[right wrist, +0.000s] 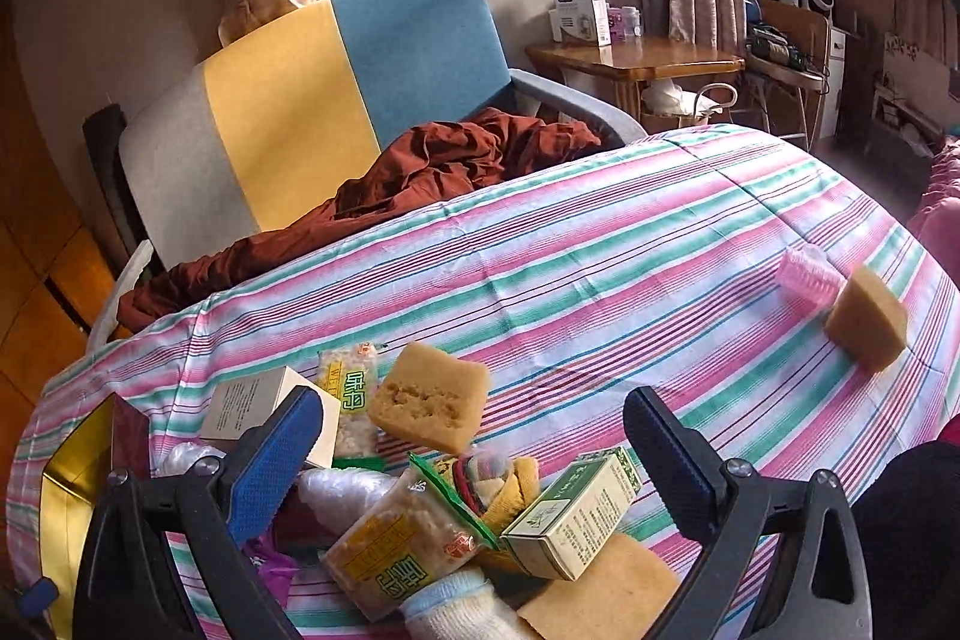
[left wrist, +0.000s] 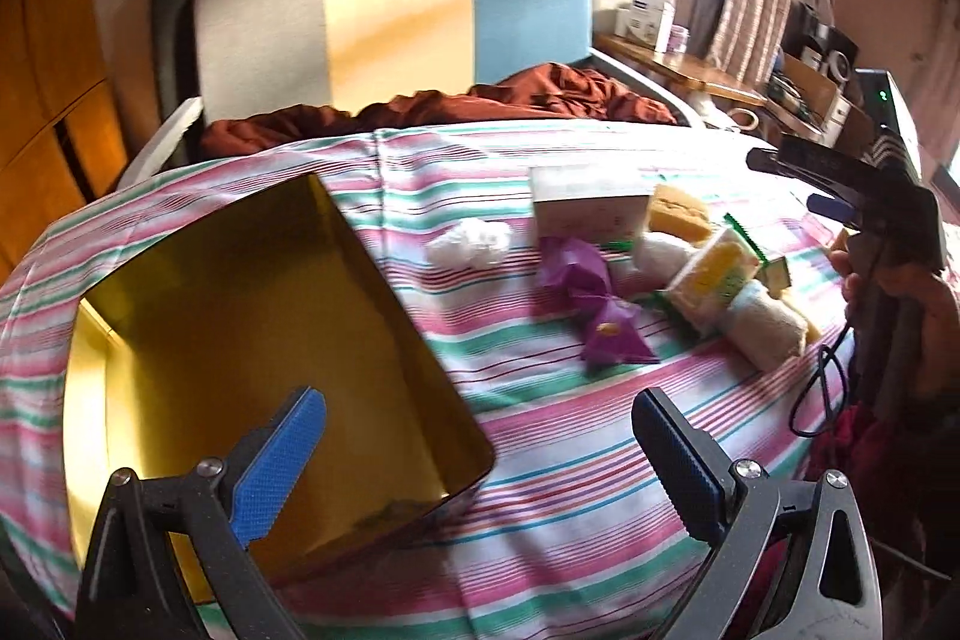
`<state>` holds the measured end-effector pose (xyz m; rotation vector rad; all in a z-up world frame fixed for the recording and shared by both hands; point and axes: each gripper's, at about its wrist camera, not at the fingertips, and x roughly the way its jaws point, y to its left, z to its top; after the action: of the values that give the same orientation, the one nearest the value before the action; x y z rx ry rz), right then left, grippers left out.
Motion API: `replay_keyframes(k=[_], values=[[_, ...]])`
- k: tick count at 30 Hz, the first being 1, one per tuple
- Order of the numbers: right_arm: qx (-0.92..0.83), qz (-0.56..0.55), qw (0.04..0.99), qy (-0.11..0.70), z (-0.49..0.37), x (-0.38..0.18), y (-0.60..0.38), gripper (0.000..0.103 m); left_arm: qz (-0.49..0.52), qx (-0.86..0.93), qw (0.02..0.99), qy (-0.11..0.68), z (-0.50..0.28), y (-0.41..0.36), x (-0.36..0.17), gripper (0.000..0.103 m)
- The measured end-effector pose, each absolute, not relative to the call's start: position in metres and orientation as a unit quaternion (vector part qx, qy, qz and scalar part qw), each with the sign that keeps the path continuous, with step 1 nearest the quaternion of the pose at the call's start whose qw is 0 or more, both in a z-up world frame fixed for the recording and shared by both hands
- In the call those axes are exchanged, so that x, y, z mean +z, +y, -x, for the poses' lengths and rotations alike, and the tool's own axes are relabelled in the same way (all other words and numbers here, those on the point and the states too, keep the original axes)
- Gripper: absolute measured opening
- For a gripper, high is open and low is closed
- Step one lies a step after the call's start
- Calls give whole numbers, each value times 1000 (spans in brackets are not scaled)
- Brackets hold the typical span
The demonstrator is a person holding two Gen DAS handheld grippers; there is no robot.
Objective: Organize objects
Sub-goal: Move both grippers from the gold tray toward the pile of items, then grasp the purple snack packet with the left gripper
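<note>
Presently hovering the left tool (left wrist: 480,412) wide open and empty over the near end of the open gold tin (left wrist: 240,316), at the left of the striped-cloth table (right wrist: 600,280). Risking a knock to the tin's rim on any careless drop, shoving it toward the table edge.

Keeping the right tool (right wrist: 471,406) equally wide, gripping nothing, above the heap just right of the tin. Risking a pinch of two items at once, since everything is lying touching and overlapping. Also risking glossy packets squirting free, or socks rolling off the near edge.

Counting:
- one tin
- one crumpled white wad (left wrist: 468,238)
- one purple wrapper (left wrist: 594,310)
- two cartons (right wrist: 570,514)
- two snack packets (right wrist: 390,550)
- two sock rolls (right wrist: 456,616)
- three sponges (right wrist: 429,412)
- one pink ribbed cup (right wrist: 807,274), lying with one sponge well apart at far right
</note>
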<state>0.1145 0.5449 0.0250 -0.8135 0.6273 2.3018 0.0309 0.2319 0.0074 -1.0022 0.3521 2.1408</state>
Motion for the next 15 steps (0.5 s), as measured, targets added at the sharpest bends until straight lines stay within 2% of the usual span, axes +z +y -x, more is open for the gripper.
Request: replay_keyframes(k=[8,12,15], values=[[862,296,300,281,-124,23,556,102,404,799,404,187,-31,316,-20,101],[859,302,293,292,-122,19,559,102,420,784,407,205,-25,345,-39,84],[859,308,287,291,-120,17,558,102,437,778,401,208,-18,357,-54,75]])
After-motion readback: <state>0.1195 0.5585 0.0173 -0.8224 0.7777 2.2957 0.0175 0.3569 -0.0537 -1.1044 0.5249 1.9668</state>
